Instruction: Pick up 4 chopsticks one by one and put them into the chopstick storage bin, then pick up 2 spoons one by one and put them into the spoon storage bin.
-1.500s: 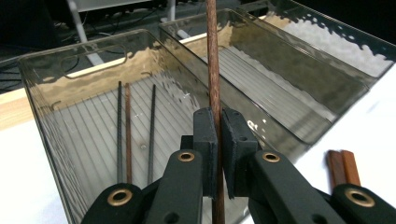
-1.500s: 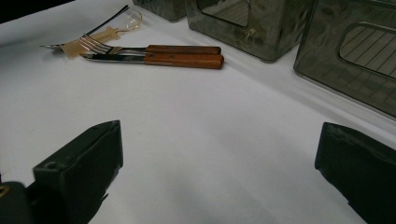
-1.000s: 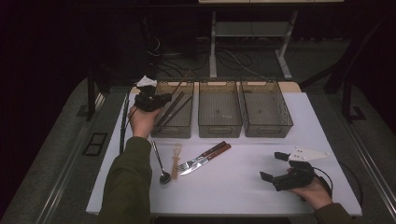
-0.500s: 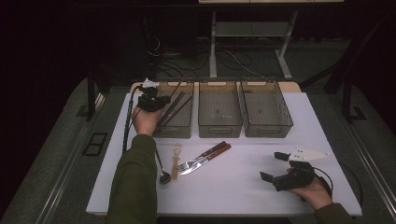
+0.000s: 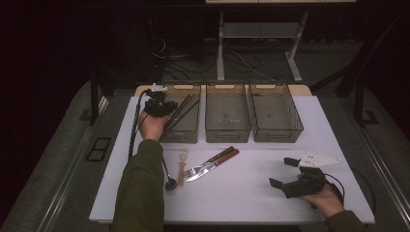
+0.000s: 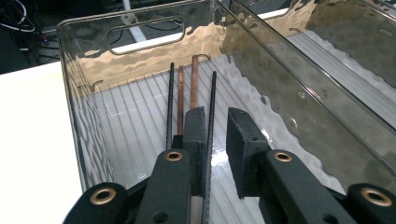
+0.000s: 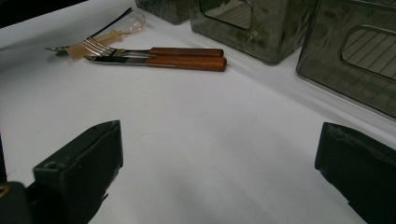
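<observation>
My left gripper [image 5: 161, 106] hangs over the near-left end of the left clear bin [image 5: 184, 136], pointing into it. In the left gripper view its jaws [image 6: 217, 116] stand a little apart and have just been opening. A thin black chopstick [image 6: 211, 107] runs along the left pad's inner face and is not pinched. A second black chopstick [image 6: 170, 102] and two brown ones [image 6: 193, 81] lie on the bin floor [image 6: 126, 121], tips against the far wall. My right gripper [image 5: 282, 172] rests in a hand on the white table at the right, jaws [image 7: 222, 133] wide with nothing between.
Two more clear bins, middle [image 5: 227, 133] and right [image 5: 279, 134], stand beside the left one. A wood-handled fork [image 7: 184, 52] and knife [image 7: 187, 63] lie mid-table [image 5: 212, 162], with a dark spoon [image 5: 169, 183] and a pale small utensil [image 5: 182, 166] to their left.
The left hand has sunk slightly at the left bin. The right hand and the cutlery on the table have stayed put.
</observation>
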A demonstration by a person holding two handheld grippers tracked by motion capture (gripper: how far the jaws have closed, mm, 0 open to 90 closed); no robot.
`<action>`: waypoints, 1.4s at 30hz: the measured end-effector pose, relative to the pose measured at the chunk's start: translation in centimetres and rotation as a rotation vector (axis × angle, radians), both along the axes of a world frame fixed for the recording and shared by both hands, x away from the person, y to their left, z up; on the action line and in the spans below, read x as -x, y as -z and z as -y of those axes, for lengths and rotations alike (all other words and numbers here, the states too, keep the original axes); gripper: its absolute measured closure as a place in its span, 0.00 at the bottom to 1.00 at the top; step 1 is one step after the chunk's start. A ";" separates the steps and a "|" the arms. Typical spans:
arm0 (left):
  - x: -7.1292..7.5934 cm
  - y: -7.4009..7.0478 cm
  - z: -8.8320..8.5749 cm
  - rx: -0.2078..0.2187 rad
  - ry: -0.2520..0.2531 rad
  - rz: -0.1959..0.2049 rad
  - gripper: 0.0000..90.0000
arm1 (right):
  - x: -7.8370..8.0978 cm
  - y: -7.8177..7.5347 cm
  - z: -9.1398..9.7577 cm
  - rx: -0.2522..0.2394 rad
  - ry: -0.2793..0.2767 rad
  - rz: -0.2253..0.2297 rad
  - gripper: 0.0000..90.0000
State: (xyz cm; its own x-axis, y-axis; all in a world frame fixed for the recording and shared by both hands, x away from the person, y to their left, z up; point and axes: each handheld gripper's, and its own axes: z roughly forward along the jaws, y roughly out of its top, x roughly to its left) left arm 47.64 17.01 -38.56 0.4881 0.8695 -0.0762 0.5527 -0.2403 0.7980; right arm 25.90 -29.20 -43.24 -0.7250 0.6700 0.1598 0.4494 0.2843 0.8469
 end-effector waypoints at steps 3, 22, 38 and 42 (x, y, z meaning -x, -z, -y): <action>0.1 0.0 0.1 0.000 0.013 -0.001 0.81 | -0.1 0.0 0.0 -0.003 0.003 0.000 0.01; 3.7 -2.2 1.2 0.007 0.186 0.047 0.52 | 0.0 0.0 -0.1 0.005 0.000 0.002 0.01; 9.2 -1.7 1.3 0.037 0.285 0.061 0.39 | 0.0 0.0 -0.1 0.005 -0.001 0.001 0.01; 10.5 -1.3 1.1 0.033 0.294 0.060 0.37 | 0.0 0.0 -0.1 0.005 0.002 0.000 0.01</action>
State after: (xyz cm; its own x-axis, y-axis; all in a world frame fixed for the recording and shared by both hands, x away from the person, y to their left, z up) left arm 37.16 15.88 -37.22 0.7233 0.6874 -0.0651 0.4143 -0.3566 0.8374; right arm 25.91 -29.12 -43.24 -0.7237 0.6721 0.1566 0.4498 0.2874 0.8456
